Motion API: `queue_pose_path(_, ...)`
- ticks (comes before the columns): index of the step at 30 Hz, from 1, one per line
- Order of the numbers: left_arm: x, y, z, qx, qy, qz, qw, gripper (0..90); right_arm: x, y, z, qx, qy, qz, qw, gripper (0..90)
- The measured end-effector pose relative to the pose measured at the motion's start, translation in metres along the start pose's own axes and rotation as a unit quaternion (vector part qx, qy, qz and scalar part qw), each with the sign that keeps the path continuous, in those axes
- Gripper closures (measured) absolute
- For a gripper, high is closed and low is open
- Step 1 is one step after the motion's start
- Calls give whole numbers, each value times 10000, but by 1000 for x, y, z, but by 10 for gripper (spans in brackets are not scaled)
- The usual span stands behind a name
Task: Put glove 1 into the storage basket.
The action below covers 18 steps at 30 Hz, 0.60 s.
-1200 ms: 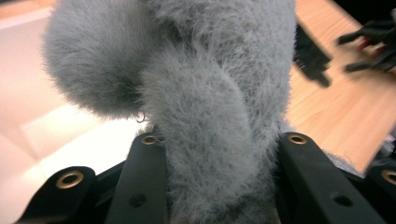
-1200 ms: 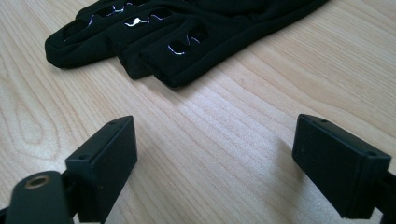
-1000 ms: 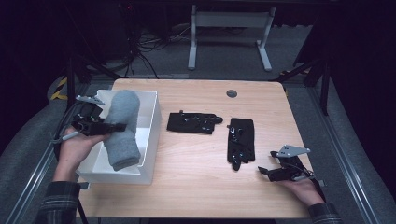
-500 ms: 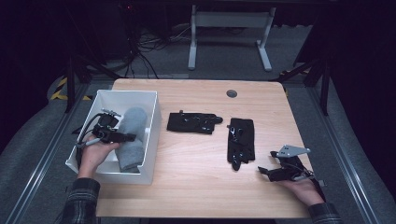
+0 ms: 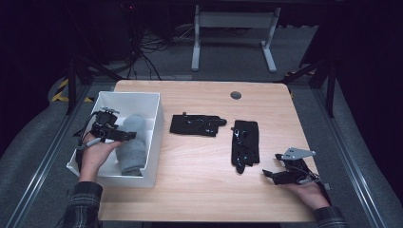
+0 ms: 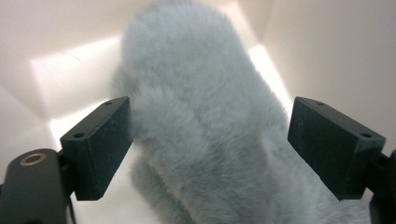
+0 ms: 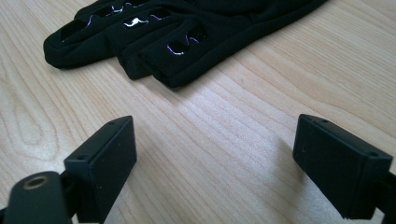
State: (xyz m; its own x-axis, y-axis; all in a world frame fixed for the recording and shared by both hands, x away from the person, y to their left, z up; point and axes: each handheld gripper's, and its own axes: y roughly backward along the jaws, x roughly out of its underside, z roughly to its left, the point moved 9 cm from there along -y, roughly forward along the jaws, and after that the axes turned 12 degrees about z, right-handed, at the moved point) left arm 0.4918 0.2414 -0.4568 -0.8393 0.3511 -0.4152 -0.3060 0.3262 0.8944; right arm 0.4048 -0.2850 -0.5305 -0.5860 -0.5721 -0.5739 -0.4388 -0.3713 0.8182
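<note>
Grey fluffy mitten (image 5: 132,142) now dropped in white box (image 5: 154,137), left tongs (image 5: 124,136) spread, right tongs (image 5: 267,175) unmoved, spread.

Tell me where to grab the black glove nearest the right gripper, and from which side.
Probably the fingertip end. The glove lies flat on the table with its fingers pointing toward the right gripper, whose jaws already stand open just short of them. Come in low from that near side, slide one jaw under the thin finger edge, and pinch there; the flat middle offers little to clamp.
</note>
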Motion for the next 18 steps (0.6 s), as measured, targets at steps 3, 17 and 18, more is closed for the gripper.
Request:
queue_pose_path(3, -3, 10, -2, -41, -6, -82, 10000, 143, 0, 0, 0, 0, -1, -1, 10000, 136)
queue_pose_path(17, -10, 50, -65, 396, -662, -671, 9948, 219, 0, 0, 0, 2, -2, 0, 10000, 136)
queue_pose_path(18, -11, 52, -72, 406, -740, -696, 9940, 216, 0, 0, 0, 4, -3, -1, 10000, 136)
